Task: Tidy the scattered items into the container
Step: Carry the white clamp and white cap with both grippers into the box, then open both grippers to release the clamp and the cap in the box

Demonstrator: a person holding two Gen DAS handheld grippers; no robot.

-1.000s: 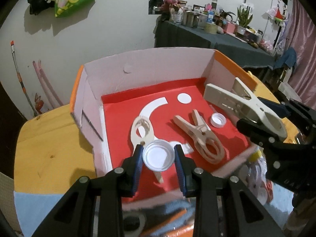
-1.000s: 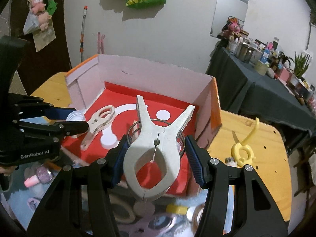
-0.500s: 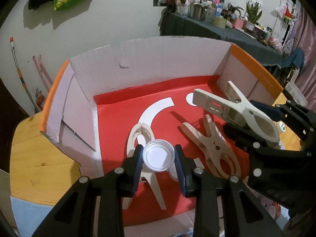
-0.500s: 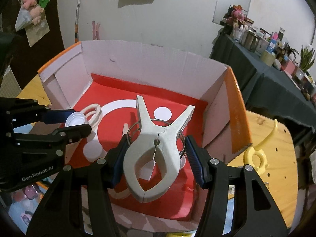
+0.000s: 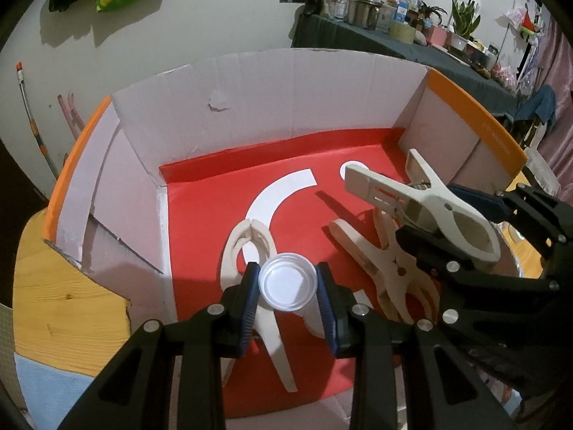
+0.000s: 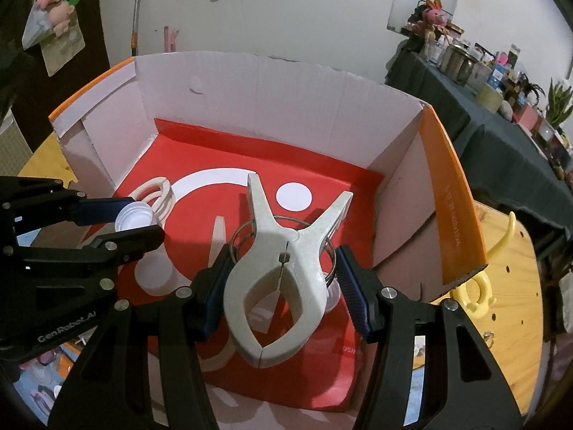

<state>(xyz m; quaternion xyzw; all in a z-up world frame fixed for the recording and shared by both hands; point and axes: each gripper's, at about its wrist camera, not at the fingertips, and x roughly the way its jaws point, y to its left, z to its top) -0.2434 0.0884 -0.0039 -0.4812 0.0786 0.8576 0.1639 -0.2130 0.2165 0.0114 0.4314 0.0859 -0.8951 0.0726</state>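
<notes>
My left gripper (image 5: 288, 288) is shut on a white bottle cap (image 5: 288, 286) and holds it above the red floor of the cardboard box (image 5: 258, 86). It shows at the left of the right wrist view (image 6: 134, 220). My right gripper (image 6: 283, 279) is shut on a large white spring clamp (image 6: 283, 276) and holds it over the right part of the box (image 6: 286, 89); the clamp also shows in the left wrist view (image 5: 422, 204). Two cream clamps (image 5: 250, 251) (image 5: 390, 268) lie on the box floor.
The box stands on a wooden table (image 5: 61, 304). A yellow hook (image 6: 476, 286) lies on the table right of the box. Small bottles and clutter lie at the near edge (image 6: 46, 358). A dark cluttered table (image 5: 394, 39) stands behind.
Both grippers have moved forward over the box with their loads, and the box now fills the views. The cap and the white clamp stay held.
</notes>
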